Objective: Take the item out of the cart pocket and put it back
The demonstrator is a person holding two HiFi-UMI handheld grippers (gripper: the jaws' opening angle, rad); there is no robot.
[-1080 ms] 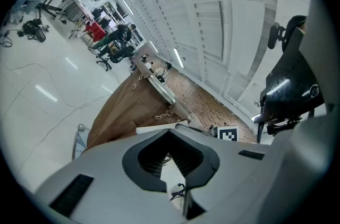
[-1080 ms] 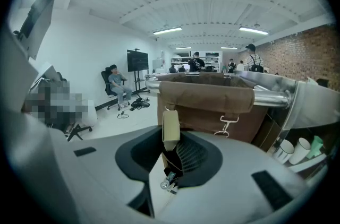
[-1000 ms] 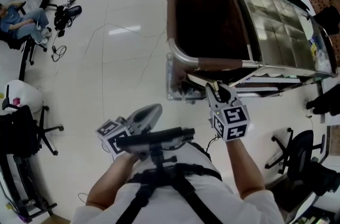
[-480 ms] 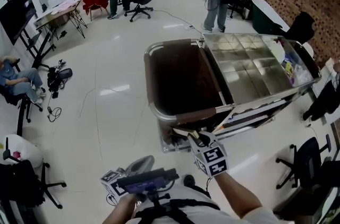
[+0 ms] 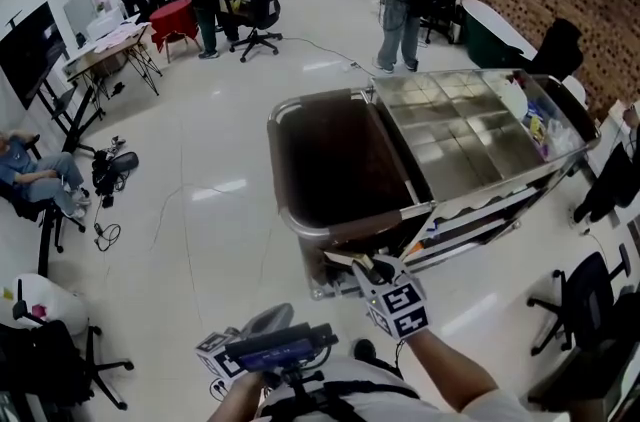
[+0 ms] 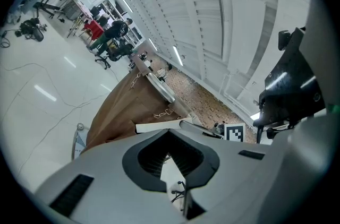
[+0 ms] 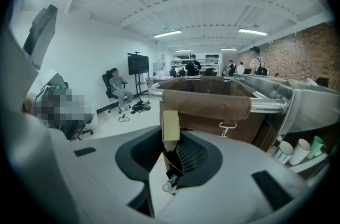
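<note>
Two grippers are up: the left gripper (image 6: 169,135) is tucked in low at the person's waist, pointing level, with its tongs pressed together on nothing. The right gripper (image 5: 372,270) reaches forward on an extended forearm and tilts slightly downward. It pinches a thin tan cardboard piece (image 7: 170,123) just beside the near end of the steel-framed cart with a brown fabric bag (image 5: 300,222)

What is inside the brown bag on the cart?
In the head view the bag shows only its dark brown lining; no item is visible. The bottom is in shadow, and the near rim covers the closest inner wall.
</note>
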